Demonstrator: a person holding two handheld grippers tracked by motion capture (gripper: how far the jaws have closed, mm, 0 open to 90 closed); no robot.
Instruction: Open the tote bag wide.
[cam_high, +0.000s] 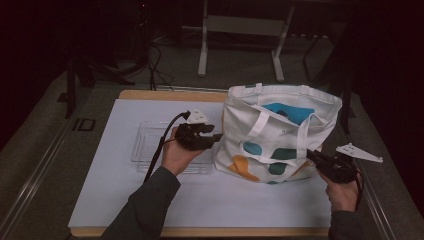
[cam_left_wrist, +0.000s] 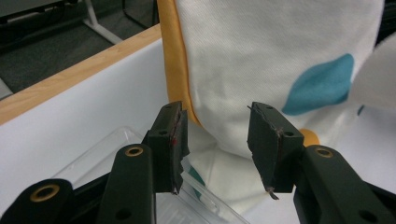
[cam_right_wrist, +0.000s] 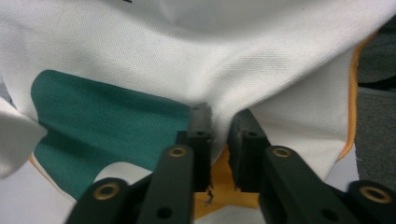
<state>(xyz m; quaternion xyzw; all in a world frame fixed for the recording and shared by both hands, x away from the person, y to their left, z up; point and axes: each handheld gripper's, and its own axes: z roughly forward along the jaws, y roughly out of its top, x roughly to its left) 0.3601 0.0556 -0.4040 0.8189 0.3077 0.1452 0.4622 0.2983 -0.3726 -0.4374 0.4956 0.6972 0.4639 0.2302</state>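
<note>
The tote bag stands upright on the white tabletop, mouth open, between the two claws. The right claw is at the bag's lower corner, and its jaws have drawn nearly together with a fold of the cloth pinched between them, right where the green patch meets the orange one; it looks like a grip on the fabric. The left claw stands half open just short of the bag's opposite side, nothing between its jaws, the orange edge seam straight ahead of it. A clear plastic tray lies under and behind that claw.

The step appears to be taking hold of the bag on both sides. To do it well, the right claw should keep its pinch firm and steady, anchoring the bag, while the left claw goes forward squarely onto the seam, so the thicker edge sits deep between the pads before closing.
</note>
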